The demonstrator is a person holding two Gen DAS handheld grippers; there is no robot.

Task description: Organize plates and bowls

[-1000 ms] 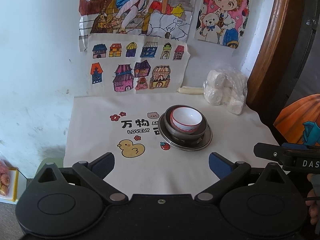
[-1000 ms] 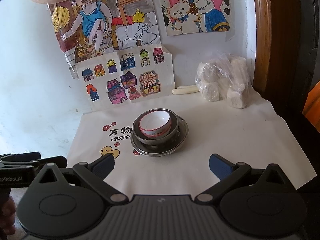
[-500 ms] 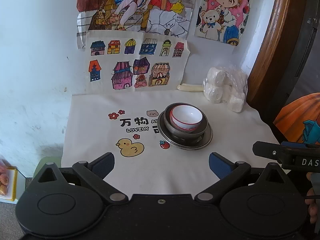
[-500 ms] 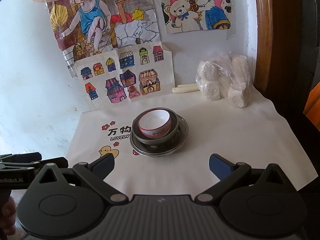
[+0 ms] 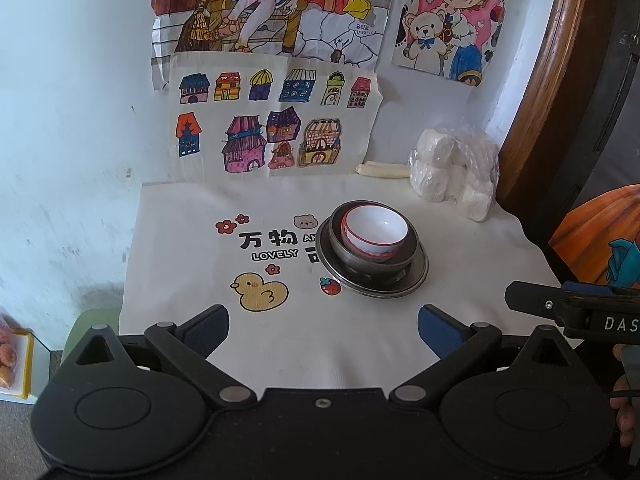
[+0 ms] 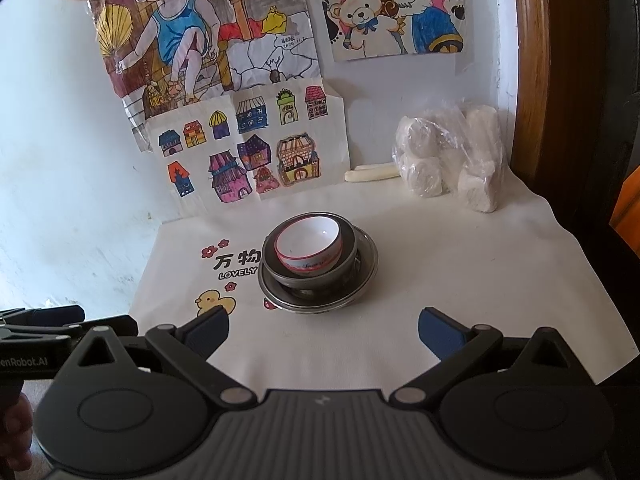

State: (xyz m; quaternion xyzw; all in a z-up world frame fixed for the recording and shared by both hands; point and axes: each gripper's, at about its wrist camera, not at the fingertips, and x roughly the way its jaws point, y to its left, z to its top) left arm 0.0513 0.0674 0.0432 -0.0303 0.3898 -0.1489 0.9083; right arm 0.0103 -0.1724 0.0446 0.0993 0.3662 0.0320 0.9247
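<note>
Bowls and plate sit nested near the middle of the cream printed tablecloth (image 5: 192,264): a small white ceramic bowl with a red rim (image 5: 375,233) inside a dark metal bowl (image 5: 352,254), on a round steel plate (image 5: 416,276). Both the left gripper (image 5: 323,330) and right gripper (image 6: 323,330) hover at the near edge, jaws wide apart, empty. A plastic bag of white lumps (image 6: 448,160) lies far right.
</note>
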